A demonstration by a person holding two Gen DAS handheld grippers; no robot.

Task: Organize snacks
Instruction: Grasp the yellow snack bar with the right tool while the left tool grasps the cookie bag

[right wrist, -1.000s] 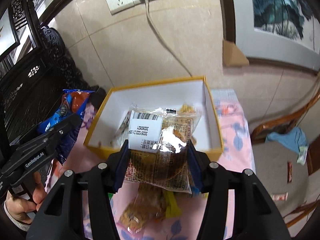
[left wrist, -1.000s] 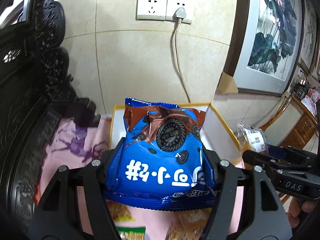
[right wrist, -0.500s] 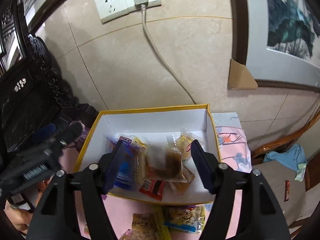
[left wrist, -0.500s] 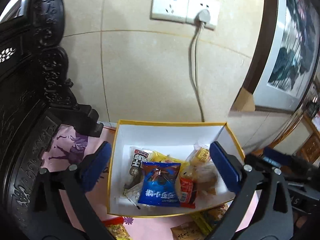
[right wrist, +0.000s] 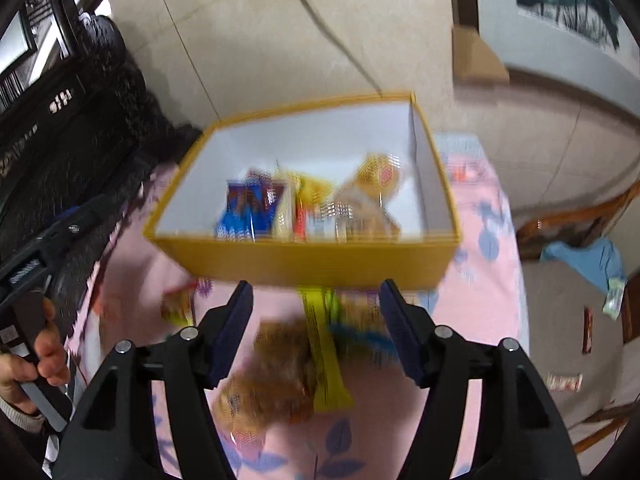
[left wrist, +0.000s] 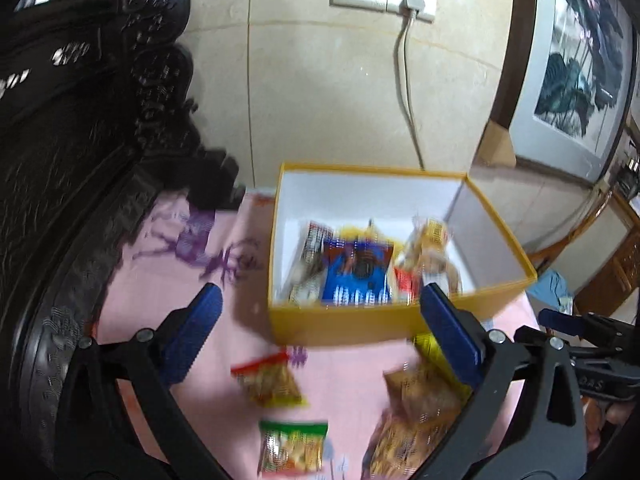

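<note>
Left wrist view: my left gripper has its jaws spread as wide as they go, nothing between them. Yellow box sits just ahead on the pink tablecloth, with the blue cookie bag and other packets already inside. Loose ones lie in front of it: red-topped packet, green-topped packet, brown crinkly packet.

Right wrist view: my right gripper is empty, jaws partway apart and closing, over the brown packet and the yellow wrapper. Nothing pinched yet as far as I can tell; both frames are blurred.

My read: next pick, roughly halfway through.

Risks:
- brown packet and yellow wrapper overlap, so closing here could grab both or just a film edge that slips out on lift
- jaws closing early may come down on top of the packet and crush it rather than straddle it
- the box's near wall is close; a low carry could clip it and shove the box
- both grippers work the same pile, so they could collide
</note>
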